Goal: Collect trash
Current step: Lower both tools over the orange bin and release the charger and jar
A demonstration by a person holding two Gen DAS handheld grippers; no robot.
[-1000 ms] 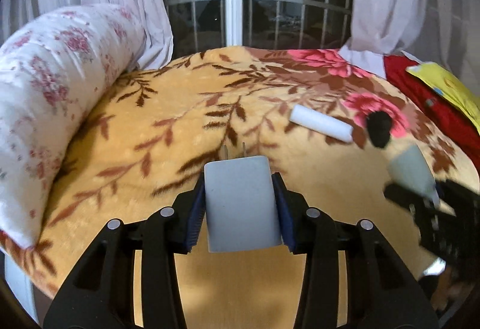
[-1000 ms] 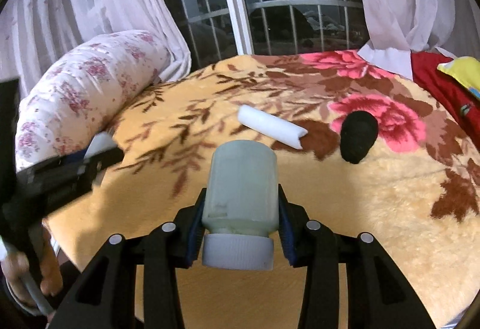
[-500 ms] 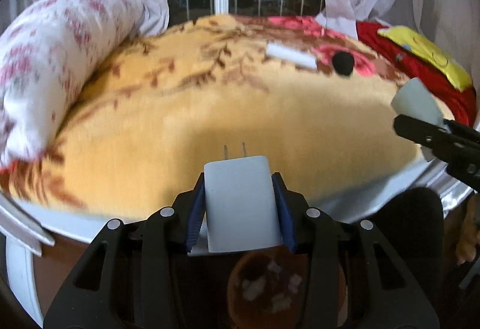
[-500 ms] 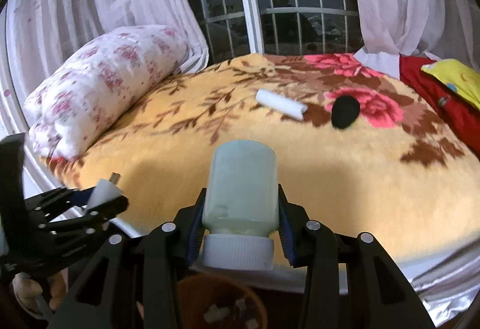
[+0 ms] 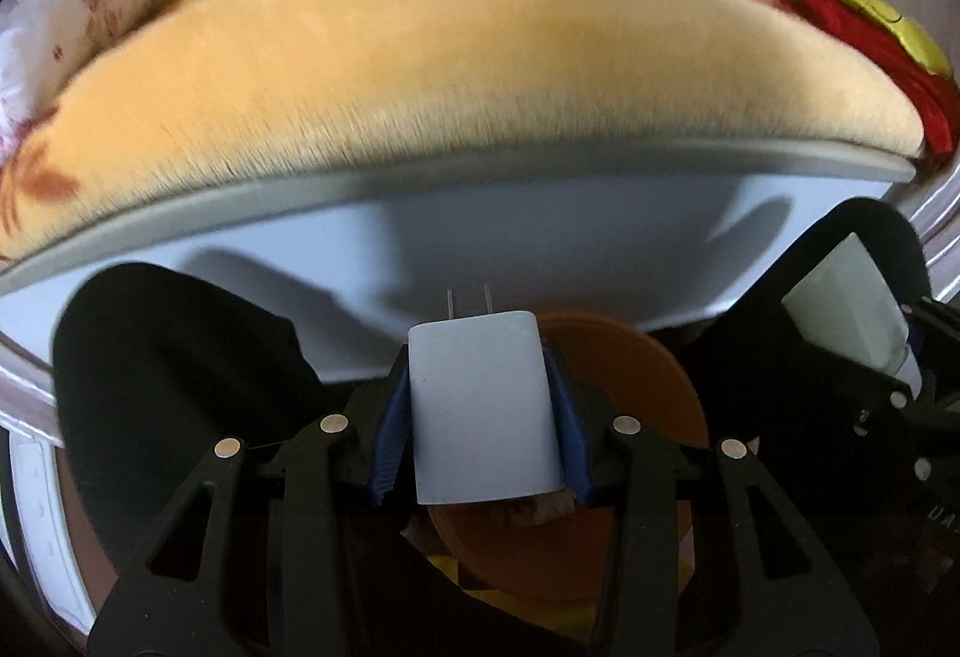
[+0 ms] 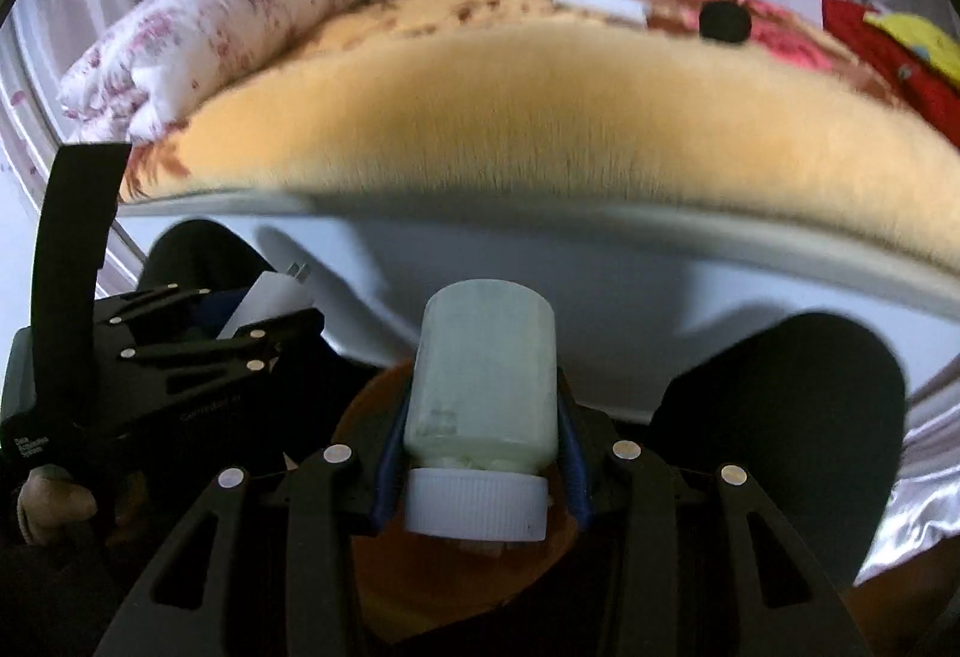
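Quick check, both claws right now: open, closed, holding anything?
Left claw: closed on the white charger plug.
Right claw: closed on the pale plastic bottle, cap toward the camera.

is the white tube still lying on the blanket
Yes, the white tube lies on the blanket beside a black lump, far from both grippers.

My left gripper [image 5: 483, 426] holds the charger [image 5: 480, 411] over the bin [image 5: 654, 393], below the bed's [image 5: 480, 261] near edge; my right gripper [image 6: 477, 453] holds the bottle [image 6: 480, 375] beside it. The roll [image 6: 600, 0] and ball [image 6: 725, 21] lie near the bed's far edge, pillow [image 6: 240, 15] along its left edge.
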